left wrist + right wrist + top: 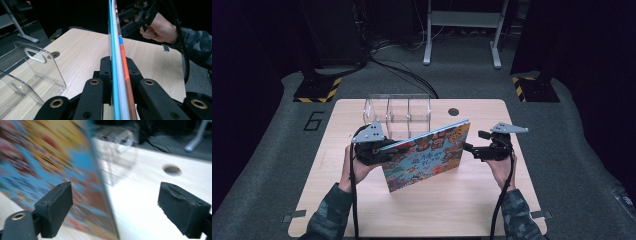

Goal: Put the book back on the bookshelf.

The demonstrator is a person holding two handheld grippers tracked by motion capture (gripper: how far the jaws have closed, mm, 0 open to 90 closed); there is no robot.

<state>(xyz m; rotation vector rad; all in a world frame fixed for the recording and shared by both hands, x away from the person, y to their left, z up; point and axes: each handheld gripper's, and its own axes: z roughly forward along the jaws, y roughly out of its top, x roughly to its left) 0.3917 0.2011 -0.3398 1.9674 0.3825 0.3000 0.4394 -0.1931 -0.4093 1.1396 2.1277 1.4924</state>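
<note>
High view: pale wooden table (362,210)

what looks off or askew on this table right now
The picture book is not lying flat: it stands on edge, tilted, in front of the clear acrylic rack. The left gripper is shut on its edge, while the right gripper is open around the opposite edge. Nothing looks spilled or damaged.

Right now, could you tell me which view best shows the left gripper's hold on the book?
The left gripper view: its jaws close on the book edge-on. The high view shows the left gripper at the cover's corner, the grip unclear. The right gripper view shows the blurred cover.
</note>
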